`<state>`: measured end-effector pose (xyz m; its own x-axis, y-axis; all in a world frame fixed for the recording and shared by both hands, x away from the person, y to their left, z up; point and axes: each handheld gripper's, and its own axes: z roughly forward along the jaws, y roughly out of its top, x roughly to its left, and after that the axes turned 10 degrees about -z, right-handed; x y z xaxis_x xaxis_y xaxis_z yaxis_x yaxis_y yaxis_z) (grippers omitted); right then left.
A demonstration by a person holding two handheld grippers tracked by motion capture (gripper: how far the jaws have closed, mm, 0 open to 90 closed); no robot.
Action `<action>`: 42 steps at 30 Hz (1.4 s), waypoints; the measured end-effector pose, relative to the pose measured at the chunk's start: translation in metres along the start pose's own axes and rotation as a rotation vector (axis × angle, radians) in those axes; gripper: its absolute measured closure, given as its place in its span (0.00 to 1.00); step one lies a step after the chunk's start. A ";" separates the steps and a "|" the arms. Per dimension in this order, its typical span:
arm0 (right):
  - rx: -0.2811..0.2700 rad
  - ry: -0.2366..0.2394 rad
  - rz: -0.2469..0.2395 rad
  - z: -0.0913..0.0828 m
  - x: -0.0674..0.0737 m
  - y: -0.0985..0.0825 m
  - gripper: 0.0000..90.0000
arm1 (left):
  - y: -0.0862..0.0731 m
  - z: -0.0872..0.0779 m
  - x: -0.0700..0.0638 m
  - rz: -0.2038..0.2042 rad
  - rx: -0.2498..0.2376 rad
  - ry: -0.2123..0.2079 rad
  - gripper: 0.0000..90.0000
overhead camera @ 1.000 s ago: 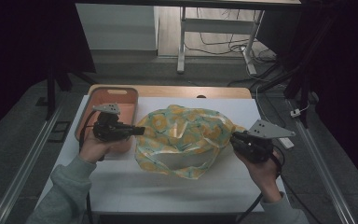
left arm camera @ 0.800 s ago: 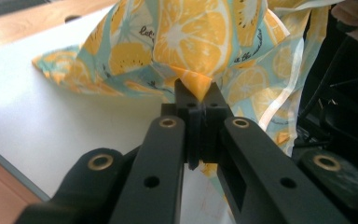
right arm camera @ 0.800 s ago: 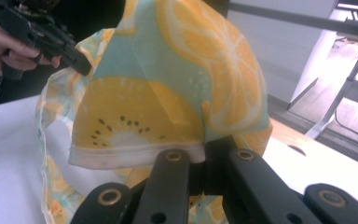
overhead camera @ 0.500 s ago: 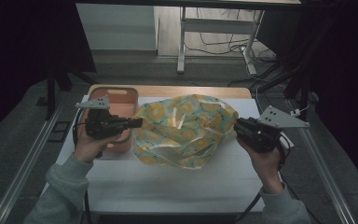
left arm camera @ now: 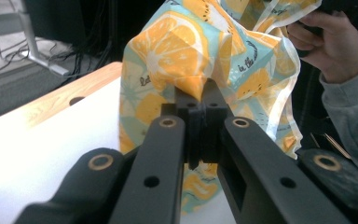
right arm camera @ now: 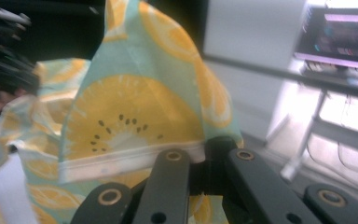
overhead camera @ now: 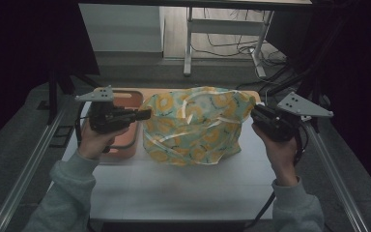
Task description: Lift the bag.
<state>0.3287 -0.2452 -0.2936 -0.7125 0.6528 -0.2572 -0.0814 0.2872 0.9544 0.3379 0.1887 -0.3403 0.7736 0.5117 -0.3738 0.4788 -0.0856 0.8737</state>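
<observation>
Above the white surface (overhead camera: 183, 188), the left tool (overhead camera: 145, 114) and right tool (overhead camera: 255, 114) each clamp the orange-slice-printed, pale teal fabric bag (overhead camera: 193, 126).

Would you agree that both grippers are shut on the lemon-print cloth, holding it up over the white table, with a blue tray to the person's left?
Not quite: the tray is orange-pink, not blue, as the high view shows. The rest holds: the left gripper and right gripper are each shut on the lemon-print cloth, holding it up over the white table.

dim high view, dark edges; blurred, glary right gripper view.
</observation>
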 end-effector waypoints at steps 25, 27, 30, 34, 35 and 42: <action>0.385 0.061 0.188 0.086 -0.037 -0.132 0.88 | -0.045 0.077 0.071 -0.123 0.248 0.221 0.55; 0.370 0.056 0.192 0.083 -0.036 -0.130 0.74 | -0.043 0.070 0.066 -0.098 0.237 0.261 0.28; 0.342 0.068 0.204 0.075 -0.036 -0.127 0.65 | -0.041 0.049 0.063 -0.093 0.191 0.268 0.16; 0.326 0.079 0.195 0.065 -0.035 -0.126 0.51 | -0.044 0.025 0.061 -0.102 0.163 0.268 0.13; 0.324 0.088 0.200 0.063 -0.035 -0.126 0.46 | -0.046 0.022 0.061 -0.102 0.168 0.266 0.13; 0.277 0.127 0.201 0.030 -0.029 -0.122 0.36 | -0.073 0.005 0.053 -0.105 0.185 0.276 0.15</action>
<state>0.3804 -0.2783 -0.4069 -0.7775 0.6281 -0.0311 0.2484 0.3521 0.9024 0.3460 0.2181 -0.4251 0.5868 0.7355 -0.3385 0.6367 -0.1609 0.7541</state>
